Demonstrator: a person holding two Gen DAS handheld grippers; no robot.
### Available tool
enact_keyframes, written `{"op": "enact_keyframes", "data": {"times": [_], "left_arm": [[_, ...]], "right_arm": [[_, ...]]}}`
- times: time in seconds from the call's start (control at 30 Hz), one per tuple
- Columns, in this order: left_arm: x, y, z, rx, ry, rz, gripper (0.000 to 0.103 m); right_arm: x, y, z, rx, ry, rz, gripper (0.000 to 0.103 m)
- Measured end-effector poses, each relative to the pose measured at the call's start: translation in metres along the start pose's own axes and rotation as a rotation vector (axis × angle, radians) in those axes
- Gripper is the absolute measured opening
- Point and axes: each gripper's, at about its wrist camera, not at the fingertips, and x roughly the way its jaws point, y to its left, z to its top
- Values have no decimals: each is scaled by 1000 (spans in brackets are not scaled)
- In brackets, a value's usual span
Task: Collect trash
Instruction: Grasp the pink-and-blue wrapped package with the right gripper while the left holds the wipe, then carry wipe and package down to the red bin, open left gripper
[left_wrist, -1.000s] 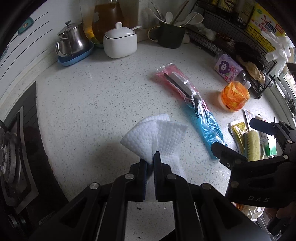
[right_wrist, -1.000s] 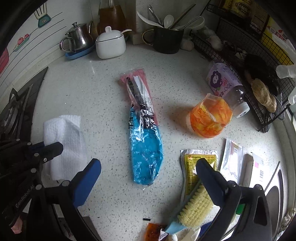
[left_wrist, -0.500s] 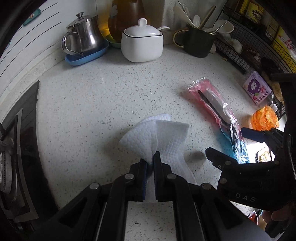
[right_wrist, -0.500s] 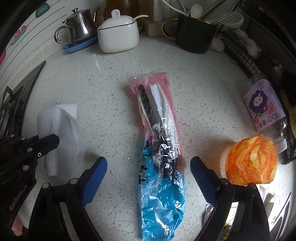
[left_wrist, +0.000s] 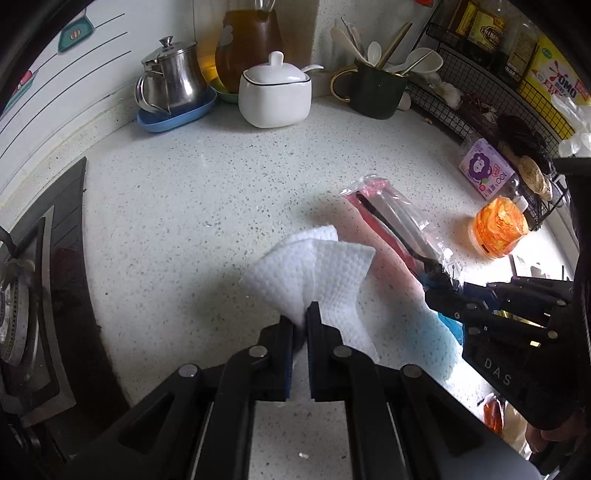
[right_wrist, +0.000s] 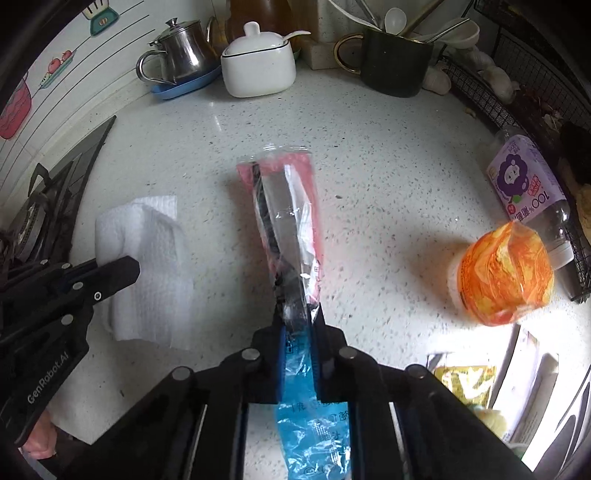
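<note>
Your left gripper (left_wrist: 302, 314) tilts steeply down over the counter (left_wrist: 207, 192), clamped on the white towel (left_wrist: 314, 269). Your right gripper (right_wrist: 298, 317), also pitched down just beside it, has just been closing and now pinches the wrapper (right_wrist: 288, 221) mid-length.

"GenRobot.AI" runs in white along the black body of the left gripper (right_wrist: 110, 275). "DAS" shows on the right gripper (left_wrist: 441, 291). The purple-labelled bottle (right_wrist: 528, 177), just behind the orange packet (right_wrist: 504, 275), reads "100%". Above that bottle, on the wire rack, a yellow bag (left_wrist: 554, 75) carries red "OMO".
</note>
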Motion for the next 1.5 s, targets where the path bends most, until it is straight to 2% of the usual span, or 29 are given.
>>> {"op": "enact_keyframes", "data": {"times": [0.23, 0.37, 0.5, 0.9, 1.2, 1.5], "left_arm": [[-48, -8, -33, 32, -28, 3, 5], [-75, -16, -58, 39, -39, -2, 5], [-104, -30, -93, 64, -66, -3, 5], [-186, -61, -204, 70, -106, 8, 5], [-204, -60, -267, 80, -77, 16, 5], [-164, -54, -307, 124, 34, -5, 5]], "right_arm": [[-54, 17, -40, 19, -51, 5, 9], [-90, 22, -81, 32, -84, -3, 9], [-122, 31, -122, 41, -125, -3, 9], [-176, 64, -215, 32, -199, -5, 9], [-183, 85, -281, 52, -177, 5, 9], [-134, 94, -311, 113, -67, 11, 9]]}}
